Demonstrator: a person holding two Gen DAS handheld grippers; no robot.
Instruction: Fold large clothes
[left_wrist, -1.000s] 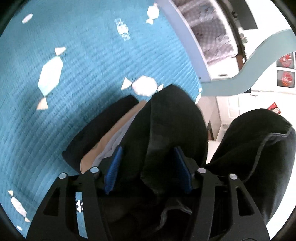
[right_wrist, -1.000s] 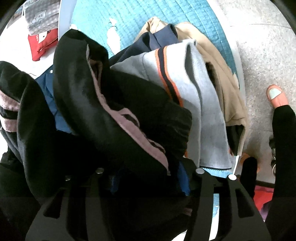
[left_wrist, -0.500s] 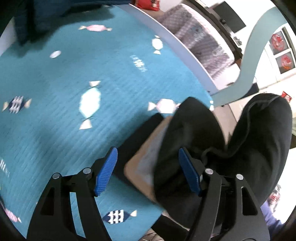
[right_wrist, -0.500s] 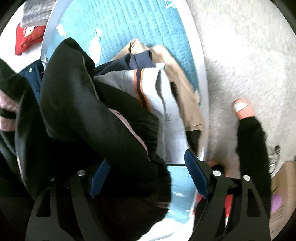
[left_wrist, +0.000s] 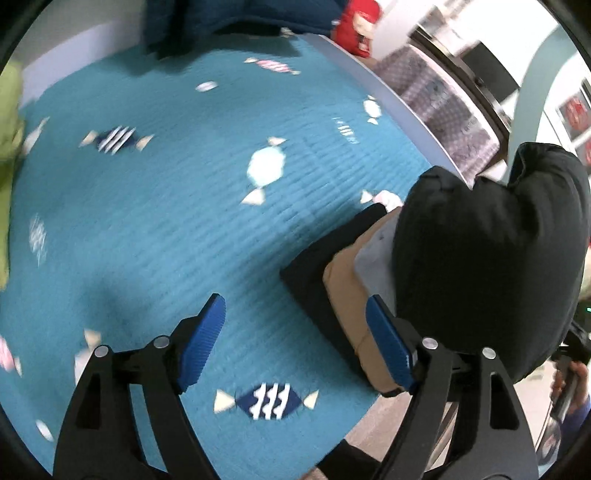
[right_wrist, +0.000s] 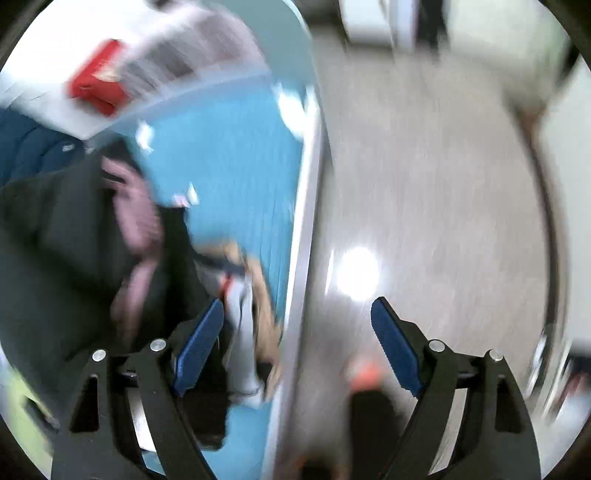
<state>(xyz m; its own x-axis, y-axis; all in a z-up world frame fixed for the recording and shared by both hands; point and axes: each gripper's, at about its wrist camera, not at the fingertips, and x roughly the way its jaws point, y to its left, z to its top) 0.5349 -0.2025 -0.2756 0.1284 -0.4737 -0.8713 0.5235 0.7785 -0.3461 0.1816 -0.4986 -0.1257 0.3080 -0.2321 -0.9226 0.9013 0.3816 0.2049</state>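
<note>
Looking along the left tool (left_wrist: 295, 339), its blue pads are spreading wider with nothing between them — only the teal quilted bed cover (left_wrist: 155, 229) with its candy print lies below. Just beside the right pad sits the stack of folded clothes (left_wrist: 354, 280): black, tan and pale grey layers, topped by a bulky black garment (left_wrist: 487, 258). The right wrist view is blurred; the right tool (right_wrist: 297, 343) is also opening and empty, over the bed's edge, with the black garment (right_wrist: 66, 240), pink-trimmed, left of it.
</note>
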